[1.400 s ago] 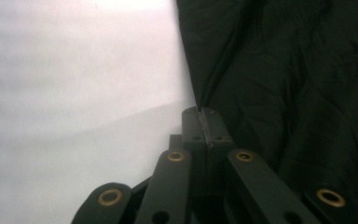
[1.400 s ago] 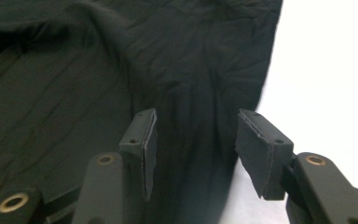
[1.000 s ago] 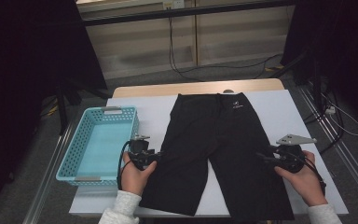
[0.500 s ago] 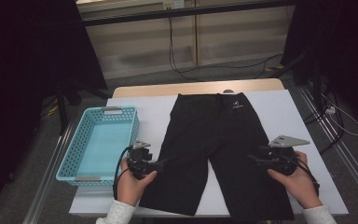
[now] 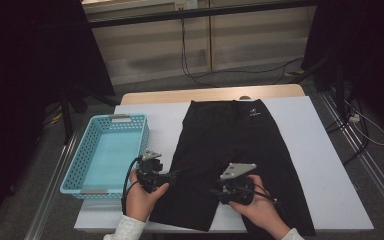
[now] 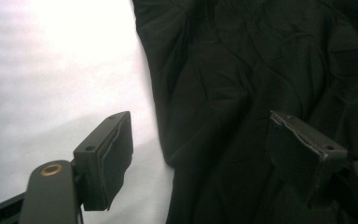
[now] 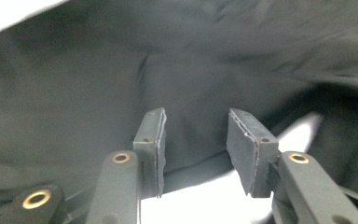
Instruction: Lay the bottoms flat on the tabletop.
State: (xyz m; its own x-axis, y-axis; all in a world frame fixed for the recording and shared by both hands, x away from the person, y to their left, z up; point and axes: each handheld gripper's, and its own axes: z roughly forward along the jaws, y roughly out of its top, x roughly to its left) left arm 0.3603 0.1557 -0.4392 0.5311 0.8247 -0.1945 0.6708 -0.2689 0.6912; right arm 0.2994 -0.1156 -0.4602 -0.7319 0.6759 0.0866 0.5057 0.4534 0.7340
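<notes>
Right gripper [image 5: 214,192]: I see jaws apart, just been closing, over the gap between the legs; nothing pinched.
Left gripper [image 5: 176,174]: jaws just opened wide, straddling the left leg's outer edge, no grip.
Black shorts [image 5: 230,150]: flat mid-table, waistband far.
Blue basket [image 5: 80,170]: left.

Lab-type recording bay. White-topped table [image 5: 325,165] on bare grey floor; dark curtains either side of it, black stand legs just beside it, loose cables [image 5: 200,75] behind along plain panelled wall.
</notes>
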